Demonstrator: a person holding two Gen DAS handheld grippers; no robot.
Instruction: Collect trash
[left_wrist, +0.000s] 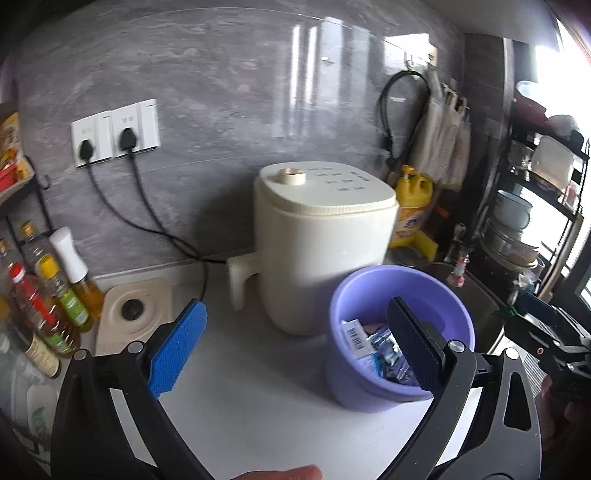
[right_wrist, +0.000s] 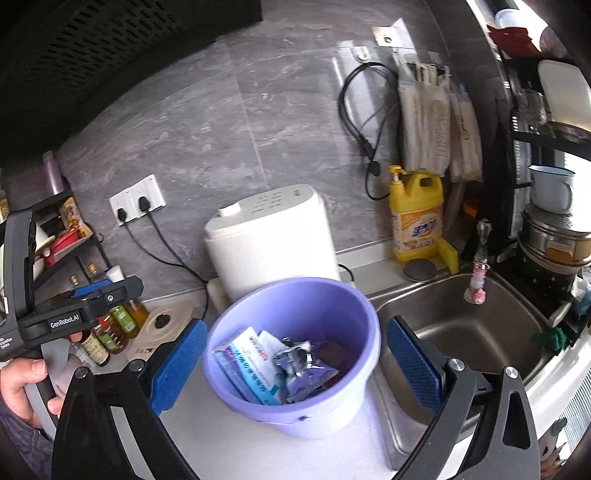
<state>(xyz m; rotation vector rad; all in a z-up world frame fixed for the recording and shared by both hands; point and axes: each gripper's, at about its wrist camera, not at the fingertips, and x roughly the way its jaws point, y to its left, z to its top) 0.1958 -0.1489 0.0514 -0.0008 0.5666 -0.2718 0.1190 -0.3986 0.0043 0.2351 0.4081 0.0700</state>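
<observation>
A purple bucket (right_wrist: 295, 413) stands on the white counter (right_wrist: 229, 454) beside the sink; it also shows in the left wrist view (left_wrist: 369, 387). It holds trash: a white and blue box (right_wrist: 245, 363) and crumpled silver wrappers (right_wrist: 299, 363), also seen in the left wrist view (left_wrist: 388, 363). My right gripper (right_wrist: 295, 365) is open and empty, its blue pads on either side of the bucket. My left gripper (left_wrist: 295, 350) is open and empty, to the bucket's left, with its right finger in front of the bucket.
A cream cooker (left_wrist: 317, 251) stands behind the bucket, its cord running to wall sockets (left_wrist: 114, 133). Oil bottles (left_wrist: 48, 299) crowd the left. A steel sink (right_wrist: 465, 325), yellow detergent bottle (right_wrist: 417, 218) and dish rack (right_wrist: 554, 229) lie right.
</observation>
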